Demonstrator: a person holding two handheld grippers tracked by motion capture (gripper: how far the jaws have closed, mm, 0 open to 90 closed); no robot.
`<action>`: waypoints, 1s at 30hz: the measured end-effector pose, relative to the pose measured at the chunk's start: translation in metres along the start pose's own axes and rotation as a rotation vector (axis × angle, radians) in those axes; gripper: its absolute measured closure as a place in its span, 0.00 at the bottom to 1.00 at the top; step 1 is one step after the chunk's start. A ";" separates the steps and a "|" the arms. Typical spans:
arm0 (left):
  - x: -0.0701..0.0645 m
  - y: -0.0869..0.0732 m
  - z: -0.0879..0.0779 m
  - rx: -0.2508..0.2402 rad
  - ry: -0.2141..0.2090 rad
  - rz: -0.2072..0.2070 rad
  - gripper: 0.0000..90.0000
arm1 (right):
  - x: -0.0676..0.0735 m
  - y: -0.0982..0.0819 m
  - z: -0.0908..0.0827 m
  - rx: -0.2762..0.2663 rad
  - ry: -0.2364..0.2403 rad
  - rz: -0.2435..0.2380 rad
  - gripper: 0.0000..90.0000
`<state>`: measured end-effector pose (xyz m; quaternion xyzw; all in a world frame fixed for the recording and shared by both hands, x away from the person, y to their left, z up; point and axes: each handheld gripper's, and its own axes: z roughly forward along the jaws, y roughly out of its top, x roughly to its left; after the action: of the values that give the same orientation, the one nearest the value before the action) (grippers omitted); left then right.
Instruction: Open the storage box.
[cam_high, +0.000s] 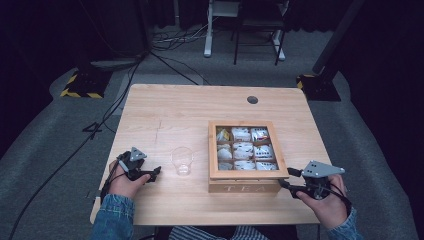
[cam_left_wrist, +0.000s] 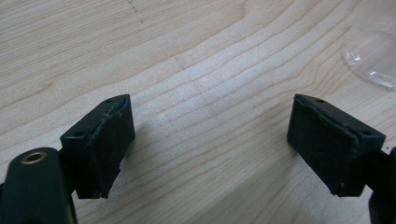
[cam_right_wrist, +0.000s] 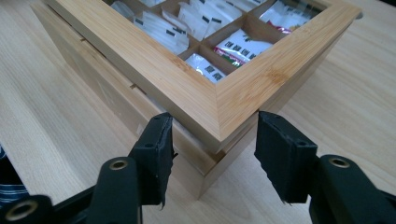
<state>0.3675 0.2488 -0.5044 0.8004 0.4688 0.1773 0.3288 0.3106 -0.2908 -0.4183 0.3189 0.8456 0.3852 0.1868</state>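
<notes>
The right tool (cam_right_wrist: 212, 158) pinches the near right corner of the tea box's lid (cam_right_wrist: 233, 100), a grip suited to raising it, probably; the tea box (cam_high: 243, 187) sits right of centre on the bench (cam_high: 165, 112); the left tool (cam_left_wrist: 210, 149) rests spread and empty beside a clear cup (cam_high: 182, 160); the glazed lid blurs the tea bags (cam_high: 243, 149), their print unreadable.

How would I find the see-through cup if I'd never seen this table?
Start at the wooden table and find the wooden tea box with TEA on its front. Just left of that box, standing apart from it on bare wood, is the clear plastic cup. It is the one see-through thing there, upright and apparently empty, between the box and the left gripper.
</notes>
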 end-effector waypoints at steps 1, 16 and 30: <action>0.000 0.000 0.000 0.000 0.001 0.002 0.17 | 0.000 0.001 -0.001 -0.006 -0.002 -0.003 0.52; 0.000 0.000 0.000 0.000 -0.002 -0.004 0.18 | -0.002 0.014 -0.013 -0.111 -0.057 -0.023 0.45; 0.001 0.001 -0.010 -0.009 0.035 -0.024 0.32 | -0.011 0.034 -0.018 -0.166 -0.064 -0.034 0.45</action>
<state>0.3624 0.2532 -0.4967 0.7902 0.4831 0.1894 0.3262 0.3222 -0.2909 -0.3800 0.2999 0.8097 0.4403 0.2461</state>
